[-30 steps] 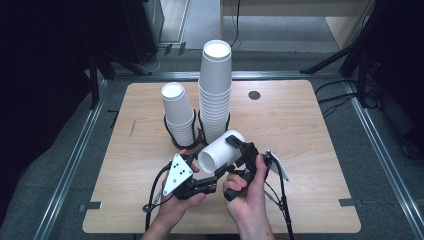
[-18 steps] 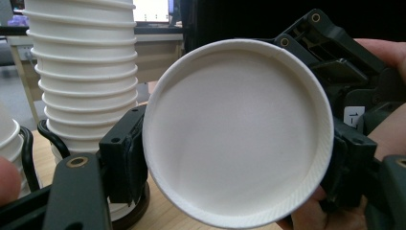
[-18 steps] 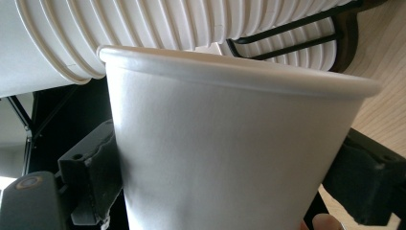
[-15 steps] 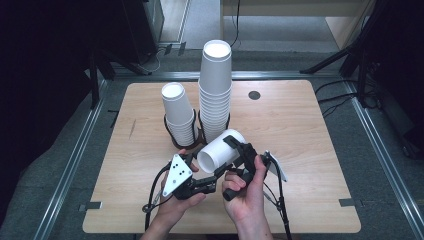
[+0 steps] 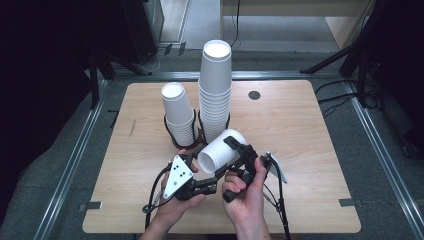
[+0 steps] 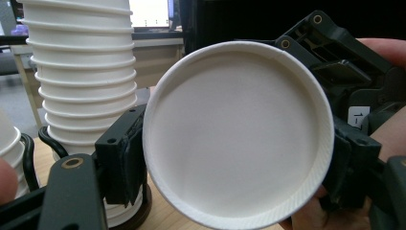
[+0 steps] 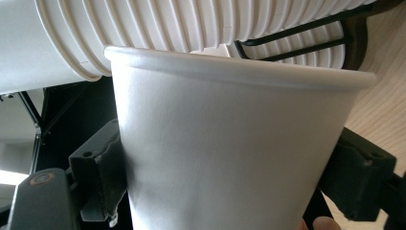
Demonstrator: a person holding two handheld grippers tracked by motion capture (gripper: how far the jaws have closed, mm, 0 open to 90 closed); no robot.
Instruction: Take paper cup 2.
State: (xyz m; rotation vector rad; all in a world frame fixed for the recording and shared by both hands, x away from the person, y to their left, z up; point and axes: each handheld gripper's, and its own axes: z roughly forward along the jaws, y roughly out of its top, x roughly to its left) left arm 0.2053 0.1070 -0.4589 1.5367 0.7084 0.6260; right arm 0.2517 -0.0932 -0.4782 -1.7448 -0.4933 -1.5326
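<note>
2 grippers meet at 1 paper cup (image 5: 221, 151) lying on its side above the tabletop (image 5: 310, 150), before 2 cup stacks (image 5: 215, 90). Left gripper (image 5: 202, 186): jaws slightly parted and just opening, 1 beside the cup's rim. Right gripper (image 5: 240, 150): jaws, wide earlier, have just closed, pinching the cup's wall.
</note>
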